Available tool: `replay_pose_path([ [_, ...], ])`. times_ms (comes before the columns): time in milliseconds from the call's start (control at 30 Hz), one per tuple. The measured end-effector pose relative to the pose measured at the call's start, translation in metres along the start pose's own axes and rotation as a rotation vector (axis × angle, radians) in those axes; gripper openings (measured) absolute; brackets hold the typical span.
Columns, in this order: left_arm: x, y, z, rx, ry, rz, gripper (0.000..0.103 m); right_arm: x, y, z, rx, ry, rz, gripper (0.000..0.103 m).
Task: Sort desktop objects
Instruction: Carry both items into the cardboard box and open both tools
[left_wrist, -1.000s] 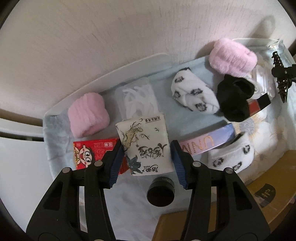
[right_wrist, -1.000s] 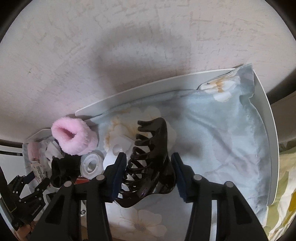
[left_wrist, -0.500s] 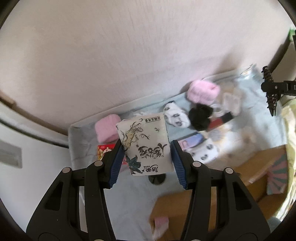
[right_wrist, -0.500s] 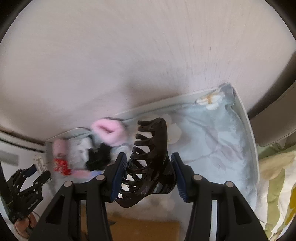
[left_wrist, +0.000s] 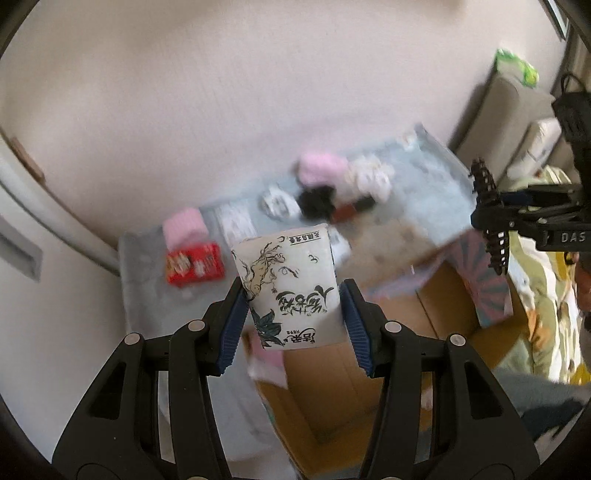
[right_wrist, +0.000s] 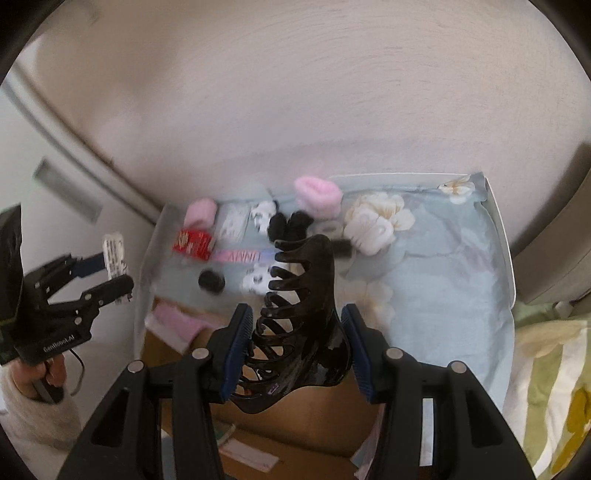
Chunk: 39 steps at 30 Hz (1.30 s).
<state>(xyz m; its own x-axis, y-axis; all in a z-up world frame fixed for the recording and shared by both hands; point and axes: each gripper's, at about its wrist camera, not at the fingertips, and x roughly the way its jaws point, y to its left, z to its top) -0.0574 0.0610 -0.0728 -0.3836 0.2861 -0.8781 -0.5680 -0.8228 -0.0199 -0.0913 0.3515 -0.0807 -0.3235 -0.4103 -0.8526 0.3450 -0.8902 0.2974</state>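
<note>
Both tongs loaded, held above an open cardboard box.

The left gripper (left_wrist: 293, 314) clamps a white tissue pack (left_wrist: 288, 288) between its blue pads, the pack jutting toward 12 o'clock. The right gripper (right_wrist: 297, 343) pinches a black hair claw (right_wrist: 303, 314), teeth facing 9 o'clock. The cardboard box (left_wrist: 332, 387) lies open at 6 o'clock beneath both. The cloth-covered table (right_wrist: 443, 288) stretches from 10 to 2 o'clock, bare at its right edge.
</note>
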Motion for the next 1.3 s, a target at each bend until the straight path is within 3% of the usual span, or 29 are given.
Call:
replay_pose_path([
  [267, 0.023, -0.021, -0.047, -0.080, 0.092, -0.066, 0.047, 0.000, 0.012, -0.044, -0.055, 0.013, 0.025, 0.046],
  [500, 0.049, -0.039, -0.067, -0.058, 0.121, -0.015, 0.047, 0.018, 0.004, -0.070, -0.072, 0.054, -0.006, 0.046],
  [1133, 0.084, -0.061, -0.080, -0.034, 0.205, 0.007, 0.048, 0.053, -0.006, -0.095, -0.102, 0.165, -0.050, 0.046],
  [1167, 0.084, -0.062, -0.080, -0.032, 0.204, 0.011, 0.050, 0.054, -0.004, -0.095, -0.108, 0.168, -0.048, 0.046],
  [1233, 0.083, -0.062, -0.078, -0.033, 0.214, 0.010, 0.070, 0.056, -0.001, -0.093, -0.117, 0.169, -0.057, 0.048],
  [1267, 0.081, -0.063, -0.077, -0.038, 0.207, 0.021, 0.095, 0.057, 0.000, -0.092, -0.118, 0.169, -0.064, 0.054],
  [1300, 0.078, -0.062, -0.075, -0.040, 0.192, 0.034, 0.102, 0.058, 0.001, -0.091, -0.116, 0.170, -0.061, 0.068],
])
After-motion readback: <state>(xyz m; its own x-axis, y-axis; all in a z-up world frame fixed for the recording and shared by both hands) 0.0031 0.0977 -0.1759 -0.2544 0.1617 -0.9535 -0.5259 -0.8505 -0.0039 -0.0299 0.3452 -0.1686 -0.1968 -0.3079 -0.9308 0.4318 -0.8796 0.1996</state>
